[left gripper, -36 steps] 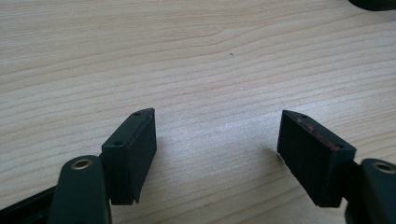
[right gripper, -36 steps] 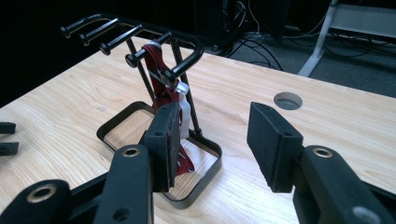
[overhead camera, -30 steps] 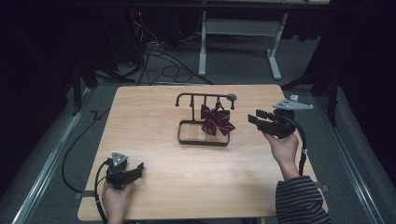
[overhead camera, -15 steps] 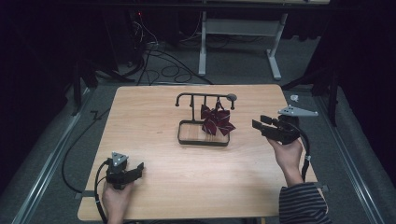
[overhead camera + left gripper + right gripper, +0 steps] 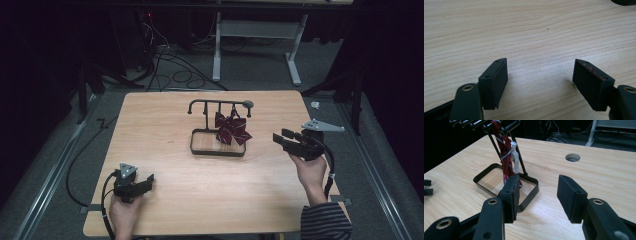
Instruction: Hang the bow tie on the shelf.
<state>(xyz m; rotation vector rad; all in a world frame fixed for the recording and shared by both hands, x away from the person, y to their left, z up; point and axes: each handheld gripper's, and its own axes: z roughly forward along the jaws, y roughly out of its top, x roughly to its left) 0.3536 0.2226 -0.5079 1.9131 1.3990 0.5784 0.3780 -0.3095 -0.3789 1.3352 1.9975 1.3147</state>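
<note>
The bow (image 5: 232,129), dark red with pale stripes, hangs by a loop from the top bar of the stand (image 5: 220,106), its ribbon dangling over the stand's tray (image 5: 218,150) near the middle of the surface (image 5: 165,130). In the right gripper view the bow (image 5: 505,152) shows with a white strap beside it, draped from the bar.

The right gripper (image 5: 284,140) hovers to the right of the stand, apart from it, jaws released with nothing between them. In its own view the right gripper (image 5: 537,195) looks across the tray (image 5: 530,192) toward the bow. The left gripper (image 5: 145,182) sits low over the near left of the surface, well apart from the stand; its jaws (image 5: 540,80) are released too, with bare wood between them.

The likely risks, judging from this layout:
- The stand looks light and top-heavy. A sideways tug on the bow, with the left gripper too far off to steady the tray, may tip or drag the whole stand.
- The ribbon is soft and hangs free, so the jaws may nip only one loose tail and let the bow slip.
- Catching the white strap along with the bow may snag it on the bar.
- A low approach may knock a jaw against the tray rim.
</note>
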